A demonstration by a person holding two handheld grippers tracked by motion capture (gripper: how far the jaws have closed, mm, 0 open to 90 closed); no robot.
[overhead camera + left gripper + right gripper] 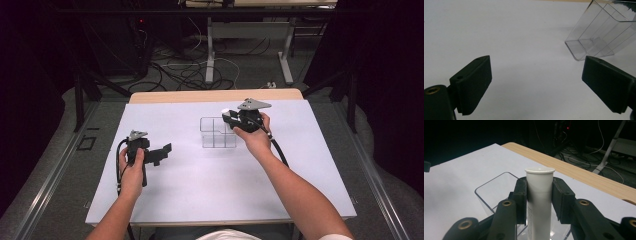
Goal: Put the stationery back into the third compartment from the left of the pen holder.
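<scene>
Fingers [521, 200] of right gripper [539, 195] clamping white tube [539, 192] upright, hovering over clear bin [489, 188]; lowering and releasing yet to come. Left gripper [536, 82] resting apart on table [190, 185], jaws gaping, holding nothing.

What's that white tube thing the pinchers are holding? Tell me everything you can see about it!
The white tube is a smooth, round container that looks like plastic, with a flat cap whose rim sticks out a little wider than the body. Faint print runs down its side, too small to read. It stands upright, squeezed on both sides by the black pads of the right gripper. It hangs over the clear plastic box, its bottom end hidden low behind the jaws. The high view shows its white top.
</scene>
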